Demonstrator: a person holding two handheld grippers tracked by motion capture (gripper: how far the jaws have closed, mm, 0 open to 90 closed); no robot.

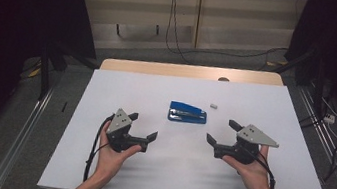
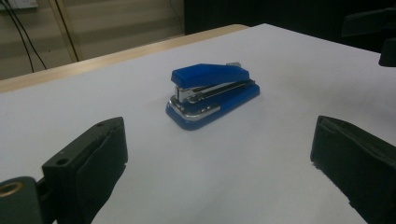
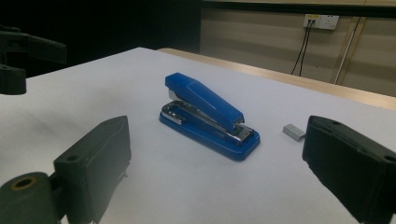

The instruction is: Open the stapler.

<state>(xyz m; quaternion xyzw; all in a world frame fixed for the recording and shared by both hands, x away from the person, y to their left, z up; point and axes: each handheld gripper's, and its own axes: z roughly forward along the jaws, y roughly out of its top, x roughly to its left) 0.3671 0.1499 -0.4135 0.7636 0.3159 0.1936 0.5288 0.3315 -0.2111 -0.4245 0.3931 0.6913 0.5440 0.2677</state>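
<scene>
A blue stapler lies shut on the white table top, a little beyond and between my two grippers. My left gripper is open in the person's left hand, jaws wide apart and aimed toward the stapler, with nothing between them. My right gripper is open too, held in the right hand; the stapler sits ahead of its empty jaws. A small grey block of staples lies just right of the stapler, also seen beside my right jaw.
The white table top has a wooden strip along its far edge. Cables hang on the wall and trail over the floor behind it. The other gripper shows far off at top right and top left.
</scene>
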